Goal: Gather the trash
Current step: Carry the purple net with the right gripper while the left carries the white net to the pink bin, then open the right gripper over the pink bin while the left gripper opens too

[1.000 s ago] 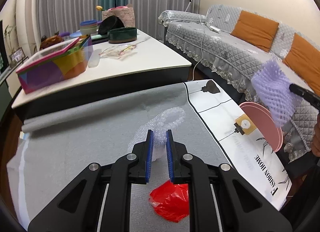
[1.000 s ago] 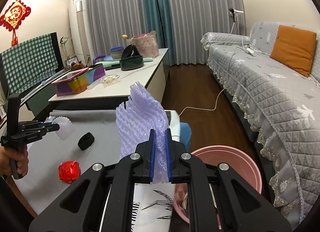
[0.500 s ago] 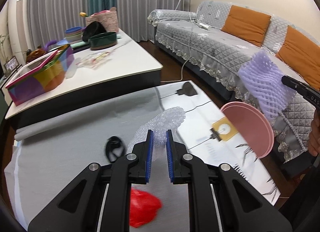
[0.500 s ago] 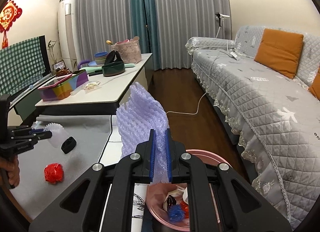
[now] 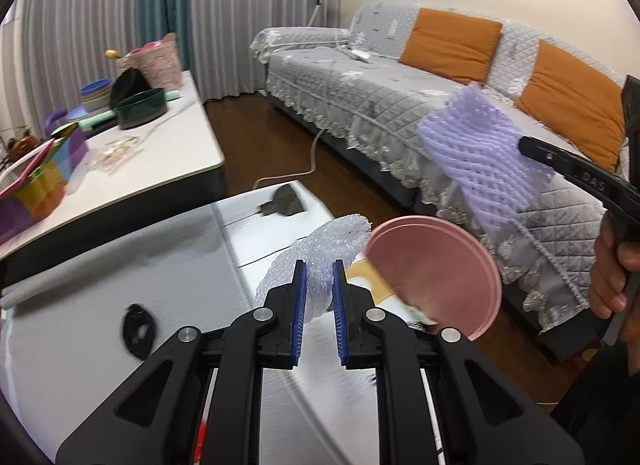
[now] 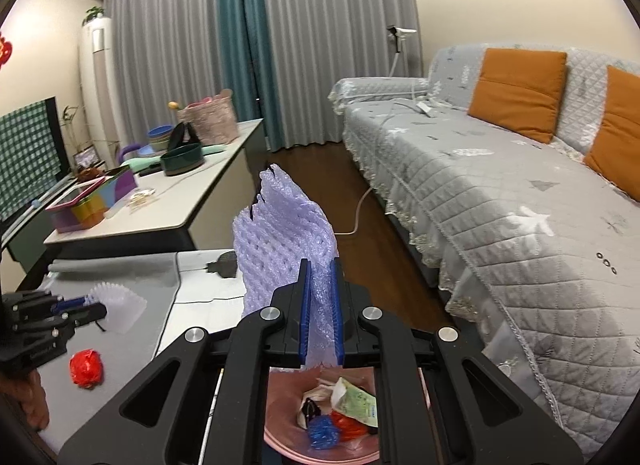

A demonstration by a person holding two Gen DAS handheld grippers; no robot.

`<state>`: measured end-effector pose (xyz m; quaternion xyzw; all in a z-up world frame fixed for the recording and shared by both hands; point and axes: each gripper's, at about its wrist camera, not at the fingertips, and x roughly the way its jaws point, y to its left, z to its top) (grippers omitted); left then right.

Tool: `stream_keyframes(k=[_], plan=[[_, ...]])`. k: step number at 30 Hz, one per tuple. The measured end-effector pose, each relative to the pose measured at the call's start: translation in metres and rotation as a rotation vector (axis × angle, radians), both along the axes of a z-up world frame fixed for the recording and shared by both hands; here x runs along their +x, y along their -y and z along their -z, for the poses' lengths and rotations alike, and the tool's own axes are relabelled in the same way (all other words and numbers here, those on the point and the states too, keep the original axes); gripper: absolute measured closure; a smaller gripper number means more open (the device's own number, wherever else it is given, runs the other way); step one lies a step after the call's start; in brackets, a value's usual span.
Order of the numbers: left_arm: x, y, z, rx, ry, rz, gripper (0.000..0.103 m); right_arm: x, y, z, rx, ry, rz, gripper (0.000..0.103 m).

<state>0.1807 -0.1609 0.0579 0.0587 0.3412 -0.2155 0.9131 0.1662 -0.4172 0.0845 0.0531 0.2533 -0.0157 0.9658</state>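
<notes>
Your left gripper [image 5: 319,265] pinches bubble wrap [image 5: 320,249] just beside pink bin [image 5: 436,269]; your right gripper [image 6: 320,265] pinches purple foam net [image 6: 280,233] above bin's trash [image 6: 340,413]; red wad [image 6: 85,367] on table [image 6: 120,345].

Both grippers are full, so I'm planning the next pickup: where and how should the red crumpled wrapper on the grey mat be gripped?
Grip the red wrapper across its bunched middle, coming down from above. It lies as a loose rounded wad, flat on the grey mat with no handle or edge, and bare mat shows around it, so the jaws can probably straddle it.
</notes>
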Motion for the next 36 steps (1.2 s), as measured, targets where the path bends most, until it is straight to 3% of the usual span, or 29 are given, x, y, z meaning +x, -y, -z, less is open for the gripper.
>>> stream_keyframes(k=[22, 25, 29, 36], plan=[[0.007, 0.109, 0.041, -0.031, -0.039, 0.133, 0.09, 0.013, 0.042, 0.023, 0.045, -0.082, 0.09, 0.092], [0.012, 0.117, 0.047, -0.041, -0.072, 0.156, 0.088, 0.016, 0.05, 0.028, 0.074, -0.102, 0.114, 0.088], [0.014, 0.126, 0.06, -0.021, -0.108, 0.168, 0.062, 0.022, 0.061, 0.038, 0.136, -0.141, 0.138, 0.054], [0.008, 0.117, 0.064, -0.037, -0.107, 0.155, 0.062, 0.023, 0.06, 0.039, 0.133, -0.139, 0.15, 0.053]])
